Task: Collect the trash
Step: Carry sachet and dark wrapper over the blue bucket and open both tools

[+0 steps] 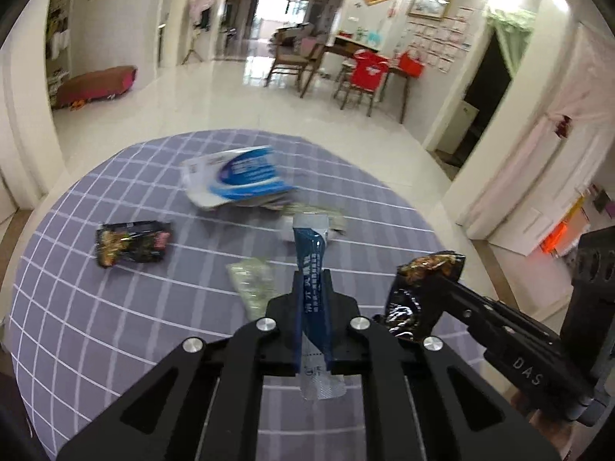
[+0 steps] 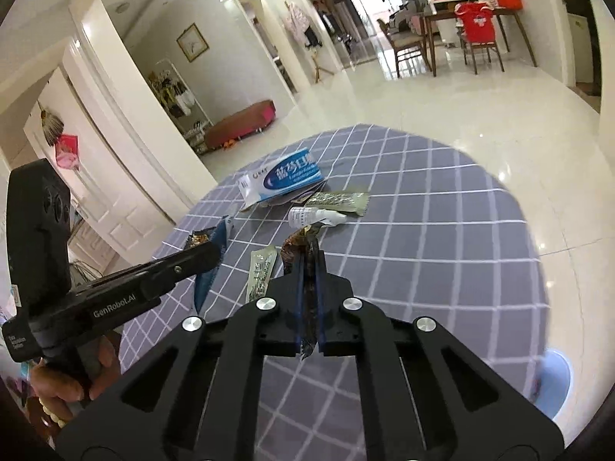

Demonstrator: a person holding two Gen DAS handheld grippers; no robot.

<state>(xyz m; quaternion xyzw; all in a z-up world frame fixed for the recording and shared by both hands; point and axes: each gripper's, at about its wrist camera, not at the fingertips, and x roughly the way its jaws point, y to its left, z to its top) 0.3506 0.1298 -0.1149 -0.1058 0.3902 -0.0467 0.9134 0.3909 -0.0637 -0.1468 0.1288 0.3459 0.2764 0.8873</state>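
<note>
1. A blue sachet (image 1: 312,288) is clamped upright in the left gripper (image 1: 312,280), probably for carrying.
2. A dark wrapper (image 2: 305,269) is pinched in the right gripper (image 2: 307,265).
3. More trash is left on the table (image 1: 77,307): a white packet (image 1: 238,180) at 12 o'clock, a black wrapper (image 1: 132,242) at 10.

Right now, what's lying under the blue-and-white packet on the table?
Under the blue-and-white packet flat paper scraps poke out at its near edge, next to a green sachet and a small white tube. Anything deeper beneath is covered.
</note>
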